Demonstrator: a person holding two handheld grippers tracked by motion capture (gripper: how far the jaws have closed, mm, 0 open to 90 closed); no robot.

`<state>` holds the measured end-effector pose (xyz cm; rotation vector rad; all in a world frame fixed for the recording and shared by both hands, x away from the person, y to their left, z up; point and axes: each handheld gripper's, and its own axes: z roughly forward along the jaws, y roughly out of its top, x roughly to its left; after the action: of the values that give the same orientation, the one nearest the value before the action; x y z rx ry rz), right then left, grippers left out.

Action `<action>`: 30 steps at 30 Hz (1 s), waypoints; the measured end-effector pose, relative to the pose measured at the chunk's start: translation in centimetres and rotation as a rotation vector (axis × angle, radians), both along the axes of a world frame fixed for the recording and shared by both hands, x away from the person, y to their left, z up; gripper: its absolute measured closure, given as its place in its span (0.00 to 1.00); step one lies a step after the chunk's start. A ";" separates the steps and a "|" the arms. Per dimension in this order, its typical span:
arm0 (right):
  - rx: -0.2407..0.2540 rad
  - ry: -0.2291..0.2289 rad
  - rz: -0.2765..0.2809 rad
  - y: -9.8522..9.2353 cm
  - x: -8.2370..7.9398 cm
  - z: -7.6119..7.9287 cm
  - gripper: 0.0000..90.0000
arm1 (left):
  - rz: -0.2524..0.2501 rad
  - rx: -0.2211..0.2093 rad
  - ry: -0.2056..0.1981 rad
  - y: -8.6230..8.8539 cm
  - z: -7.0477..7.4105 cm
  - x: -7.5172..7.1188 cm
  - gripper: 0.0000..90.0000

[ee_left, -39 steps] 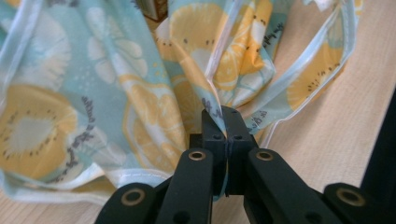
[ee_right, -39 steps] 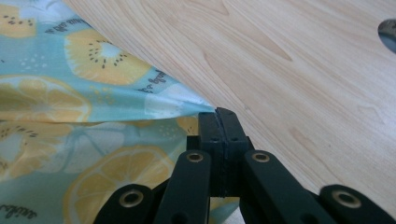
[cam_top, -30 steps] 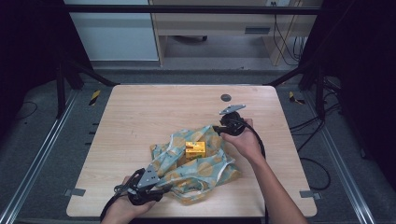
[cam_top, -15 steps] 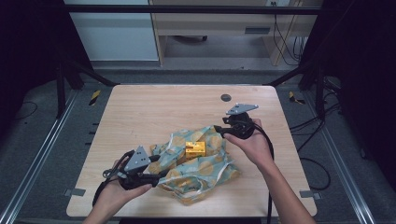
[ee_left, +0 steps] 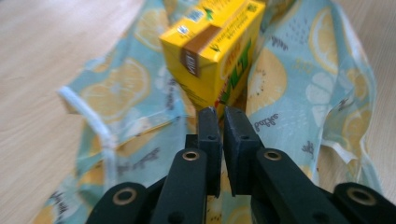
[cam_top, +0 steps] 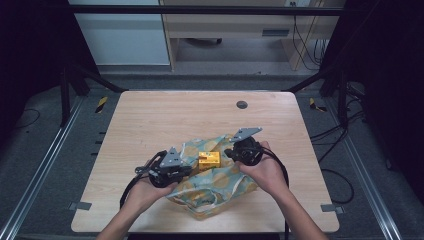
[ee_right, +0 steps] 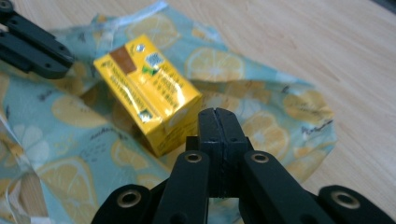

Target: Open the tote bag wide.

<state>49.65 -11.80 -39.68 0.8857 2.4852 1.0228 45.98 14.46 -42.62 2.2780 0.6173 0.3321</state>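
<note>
A yellow drink carton (cam_top: 209,160) is lying on its side at the middle of a lemon-print cloth (cam_top: 220,187), which is spread in loose folds on the near half of the wooden table (cam_top: 150,120). The left gripper (cam_top: 184,171) is sitting just to the carton's left, and its jaws have just been closing; in the left gripper view they are standing nearly together with a thin gap, aimed at the carton's near corner (ee_left: 212,51). Whether a fold of cloth is caught between them cannot be told. The right gripper (cam_top: 231,152) is sitting just to the carton's right, its jaws likewise having just been closing and now pressing flat together in the right gripper view, apparently on nothing, with the carton (ee_right: 147,91) just beyond the tips. Judged from this flanking placement, both hands are working the cloth edges inward, seemingly to wrap the carton
</note>
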 end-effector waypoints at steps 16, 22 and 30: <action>-0.139 0.056 0.017 -1.8 -3.6 -5.2 1.00 | 0.205 0.069 -0.059 1.1 -3.1 2.9 1.00; -0.095 0.003 0.013 -3.7 -4.2 -6.5 1.00 | 0.242 0.046 -0.045 2.5 -3.4 3.8 1.00; -0.110 -0.014 0.001 -5.4 -3.9 -7.7 1.00 | 0.267 0.069 -0.027 2.6 -4.5 5.1 1.00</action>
<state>45.73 -17.24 -47.41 0.8415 2.5035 0.8794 51.06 17.04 -47.11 2.2540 0.9109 0.5189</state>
